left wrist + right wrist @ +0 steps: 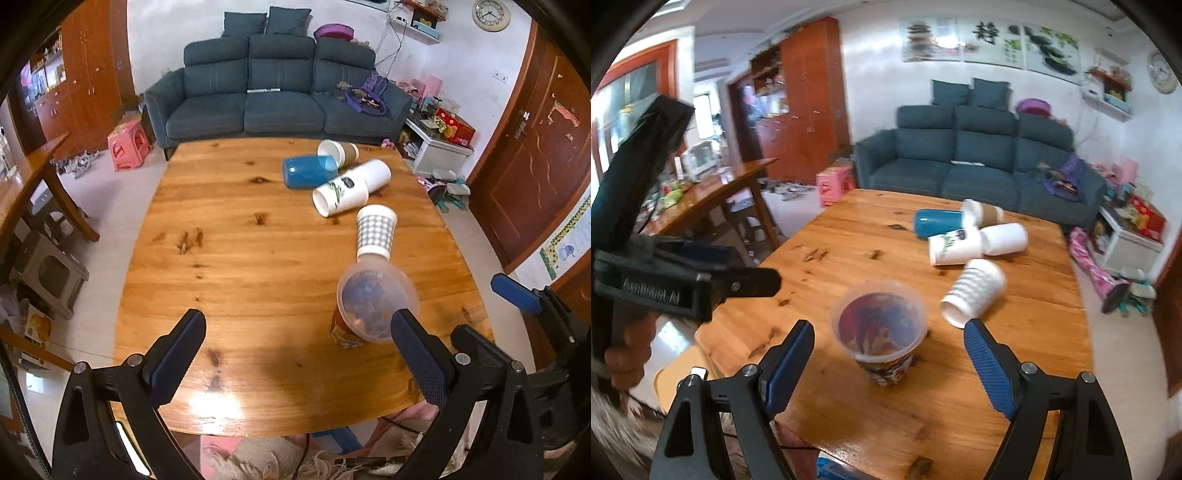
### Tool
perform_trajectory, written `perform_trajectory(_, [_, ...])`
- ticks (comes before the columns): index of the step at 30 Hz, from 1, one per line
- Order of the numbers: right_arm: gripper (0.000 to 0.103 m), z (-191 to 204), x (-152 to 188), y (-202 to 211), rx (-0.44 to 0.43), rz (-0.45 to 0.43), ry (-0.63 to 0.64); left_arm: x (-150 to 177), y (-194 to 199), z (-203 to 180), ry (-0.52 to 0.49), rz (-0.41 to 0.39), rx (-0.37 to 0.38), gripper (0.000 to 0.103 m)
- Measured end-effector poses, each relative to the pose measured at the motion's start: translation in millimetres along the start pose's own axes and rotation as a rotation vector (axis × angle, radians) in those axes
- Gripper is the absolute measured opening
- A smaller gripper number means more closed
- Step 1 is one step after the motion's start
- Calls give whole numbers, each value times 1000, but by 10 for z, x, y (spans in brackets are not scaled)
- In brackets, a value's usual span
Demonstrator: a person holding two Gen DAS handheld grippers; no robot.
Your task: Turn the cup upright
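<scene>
My right tongs (888, 363) are spread wide, empty, with the clear plastic cup (881, 332) standing upright on the table (960, 417) between their fingers at lower centre, untouched. My left tongs (295, 354) are also released and empty. Five other cups lie tipped further back: a checked one (375, 236), white ones and a blue one (308, 171).
</scene>
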State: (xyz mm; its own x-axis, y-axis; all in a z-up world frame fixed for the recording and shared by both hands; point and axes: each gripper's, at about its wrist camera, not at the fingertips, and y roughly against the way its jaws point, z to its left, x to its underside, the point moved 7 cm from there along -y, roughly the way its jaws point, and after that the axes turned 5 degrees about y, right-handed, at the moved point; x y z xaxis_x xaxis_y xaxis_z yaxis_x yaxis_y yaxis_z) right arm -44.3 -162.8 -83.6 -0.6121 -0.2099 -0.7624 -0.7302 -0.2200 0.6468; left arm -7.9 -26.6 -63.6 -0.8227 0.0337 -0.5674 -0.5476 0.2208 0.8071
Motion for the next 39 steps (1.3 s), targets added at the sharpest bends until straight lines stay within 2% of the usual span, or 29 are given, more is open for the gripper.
perform_trajectory(4, [84,-111,-165,82,15,76,-102,-153,176,-34,-10,-33,-23,101])
perform_trajectory(7, [84,-210,-257,101,67,142,-156,-250,266,-63,-9,-47,-31,101])
perform_trajectory(12, [84,-356,-367,191,136,215,-209,-318,313,-104,-12,-40,-42,101])
perform_trajectory(14, [84,-406,-406,237,137,233,-240,-348,329,-128,-9,-31,-34,101])
perform_trajectory(24, [84,-444,-606,411,186,255,-268,-439,424,-161,1,-5,-65,101])
perform_trajectory(28, [84,-444,-676,436,224,255,-248,-438,408,-169,-1,6,-64,101])
perform_trajectory(39, [84,-457,-774,402,260,281,-247,-459,372,-148,2,15,-69,101])
